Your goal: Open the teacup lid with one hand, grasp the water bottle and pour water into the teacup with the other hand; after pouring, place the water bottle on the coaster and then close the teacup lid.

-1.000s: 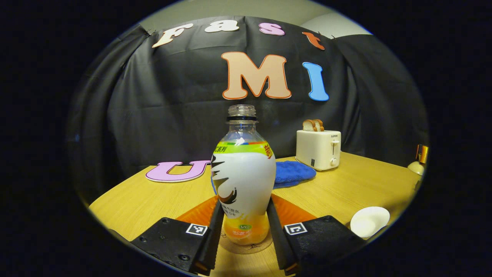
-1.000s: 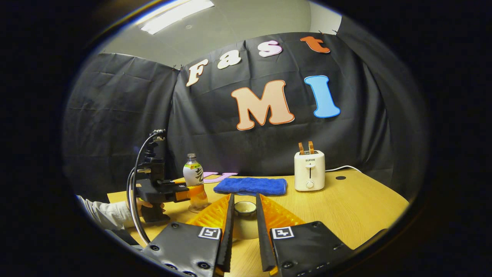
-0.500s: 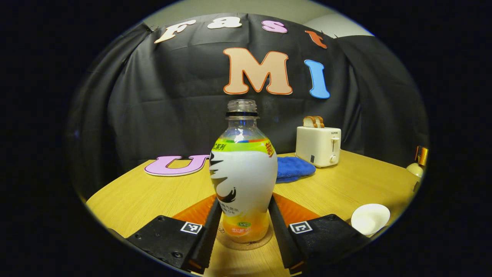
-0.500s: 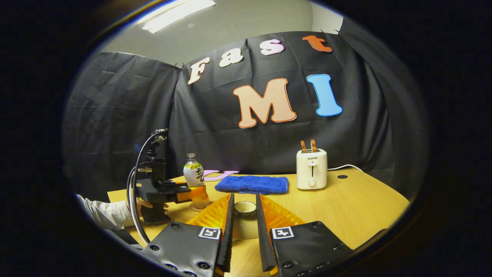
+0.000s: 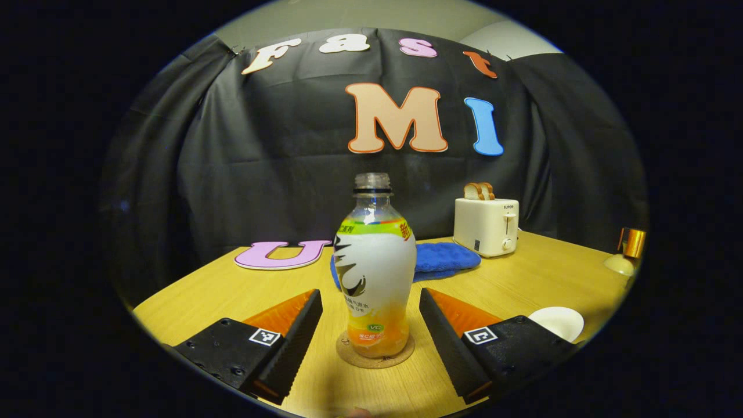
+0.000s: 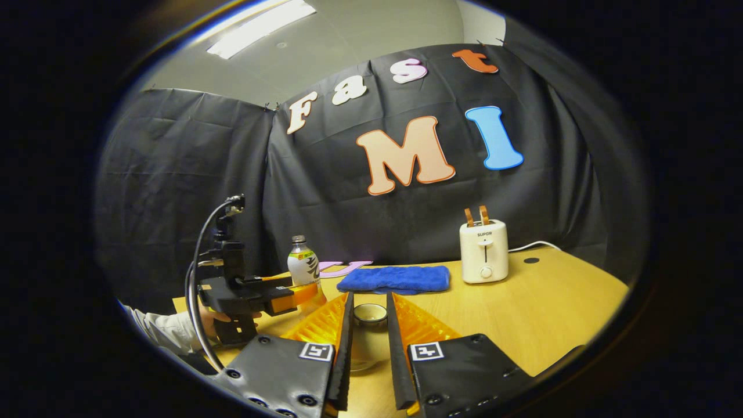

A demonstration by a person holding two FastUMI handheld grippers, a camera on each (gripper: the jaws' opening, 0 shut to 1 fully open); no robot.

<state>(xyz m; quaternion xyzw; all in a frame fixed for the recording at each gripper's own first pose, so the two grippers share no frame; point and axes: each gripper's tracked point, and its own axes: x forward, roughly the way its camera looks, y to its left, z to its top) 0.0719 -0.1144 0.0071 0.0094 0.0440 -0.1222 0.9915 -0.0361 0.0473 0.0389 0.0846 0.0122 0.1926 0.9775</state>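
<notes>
Bottle (image 5: 376, 273) is standing upright on the round cork coaster (image 5: 375, 355) on the desk (image 5: 522, 278), uncapped, with the left gripper (image 5: 371, 342) spread wide to either side of it, both fingers clear of the plastic and gripping nothing. It is probably light, with only a band of orange liquid showing at the bottom, and its thin plastic wall is likely giving under pressure, so a hold low on the broad labelled body looks safer than one on the narrow neck. In the right gripper view the teacup (image 6: 368, 334) is sitting between the fingers of the right gripper (image 6: 368, 371), which are standing close along its sides; whether both are pressing on it I cannot tell. The white lid (image 5: 556, 322) is lying on the desk to the right. Being ceramic by its look, it is stiff, smooth and breakable, so a gentle grip on its knob or rim seems best.
</notes>
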